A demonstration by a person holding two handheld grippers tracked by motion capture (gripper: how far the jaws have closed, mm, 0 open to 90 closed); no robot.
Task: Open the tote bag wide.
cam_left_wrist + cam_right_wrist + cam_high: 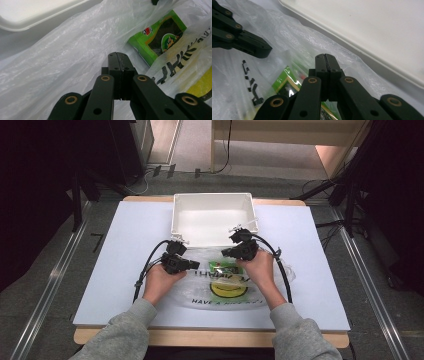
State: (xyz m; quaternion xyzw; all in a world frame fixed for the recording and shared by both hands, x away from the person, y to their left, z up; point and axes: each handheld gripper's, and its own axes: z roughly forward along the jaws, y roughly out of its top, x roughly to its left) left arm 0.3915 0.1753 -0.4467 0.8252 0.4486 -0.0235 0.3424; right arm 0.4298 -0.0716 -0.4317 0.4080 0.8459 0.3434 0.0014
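Observation:
A clear plastic bag (227, 287) printed with a yellow smiley face and black lettering lies flat on the white table. Inside it, near its open end, is a green package (223, 266) (160, 37) (287, 81). My left gripper (197, 264) (117, 55) hovers at the bag's left mouth edge, jaws pressed together with nothing seen between them. My right gripper (224, 252) (325, 56) is over the bag's far edge, also shut and holding nothing. In the right gripper view the left gripper (259, 50) pokes in at upper left. Crinkled bag film (62, 57) lies beneath both tips.
An empty white plastic bin (212, 200) (25, 17) (374, 30) stands just beyond the bag at the table's far edge. The white table sheet (125, 265) extends to both sides. Black cables (145, 270) trail from each gripper. Dark stands flank the table.

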